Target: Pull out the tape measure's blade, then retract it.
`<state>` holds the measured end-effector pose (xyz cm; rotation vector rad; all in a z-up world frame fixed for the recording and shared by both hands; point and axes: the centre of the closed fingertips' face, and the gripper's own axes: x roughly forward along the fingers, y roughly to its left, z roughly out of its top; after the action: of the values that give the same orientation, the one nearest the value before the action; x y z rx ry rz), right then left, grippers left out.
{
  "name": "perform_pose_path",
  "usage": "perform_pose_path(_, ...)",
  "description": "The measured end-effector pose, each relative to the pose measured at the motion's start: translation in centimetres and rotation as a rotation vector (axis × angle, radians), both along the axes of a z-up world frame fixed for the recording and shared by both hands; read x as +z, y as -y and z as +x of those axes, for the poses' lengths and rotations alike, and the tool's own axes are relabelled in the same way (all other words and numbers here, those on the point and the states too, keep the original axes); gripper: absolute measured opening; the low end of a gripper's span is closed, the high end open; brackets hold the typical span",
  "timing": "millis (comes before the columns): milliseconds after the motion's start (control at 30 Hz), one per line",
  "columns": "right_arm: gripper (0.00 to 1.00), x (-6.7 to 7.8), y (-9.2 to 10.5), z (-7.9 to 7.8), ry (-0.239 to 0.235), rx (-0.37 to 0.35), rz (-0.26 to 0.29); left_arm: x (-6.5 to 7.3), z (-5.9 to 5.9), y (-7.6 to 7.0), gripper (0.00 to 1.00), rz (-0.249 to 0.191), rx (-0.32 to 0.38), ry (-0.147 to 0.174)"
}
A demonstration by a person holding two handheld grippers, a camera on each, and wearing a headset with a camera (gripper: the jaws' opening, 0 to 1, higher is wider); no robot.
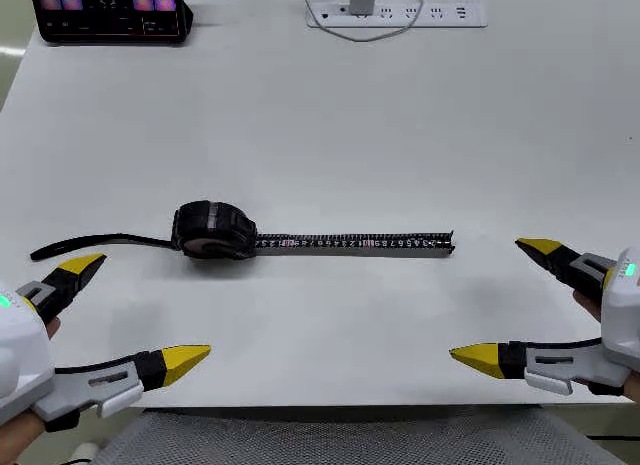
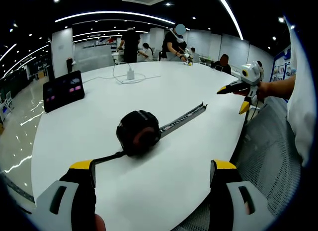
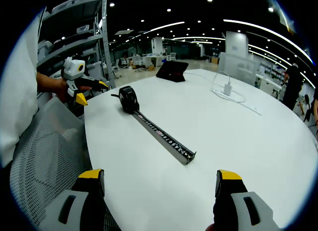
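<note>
A black tape measure (image 1: 213, 230) lies on the white table (image 1: 330, 125), its blade (image 1: 355, 244) pulled out to the right and flat on the surface; a black strap (image 1: 95, 243) trails left from the case. My left gripper (image 1: 140, 310) hovers open at the near left, short of the case (image 2: 137, 132). At the near right my right gripper (image 1: 508, 303) is open, just beyond the blade's tip (image 3: 188, 157). Nothing sits between either pair of jaws. The case (image 3: 128, 99) lies far ahead in the right gripper view.
A dark tablet (image 1: 110, 12) stands at the far left edge and a white power strip (image 1: 400, 12) with a cable at the far middle. A mesh chair (image 1: 330, 440) sits below the table's near edge. People stand at distant desks (image 2: 149, 44).
</note>
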<state>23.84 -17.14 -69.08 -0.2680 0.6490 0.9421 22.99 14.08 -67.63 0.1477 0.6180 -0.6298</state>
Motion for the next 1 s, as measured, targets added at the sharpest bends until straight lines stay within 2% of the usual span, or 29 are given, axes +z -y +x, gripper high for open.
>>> perform_pose_path(400,0.93,0.06,0.64,0.12,-0.002,-0.006,-0.007,0.12,0.2,0.37,0.93,-0.005,-0.003,-0.003)
perform_pose_path(1000,0.93,0.14,0.27,0.09,0.0,0.002,-0.006,0.31,0.3,0.37,0.93,-0.001,-0.006,0.002)
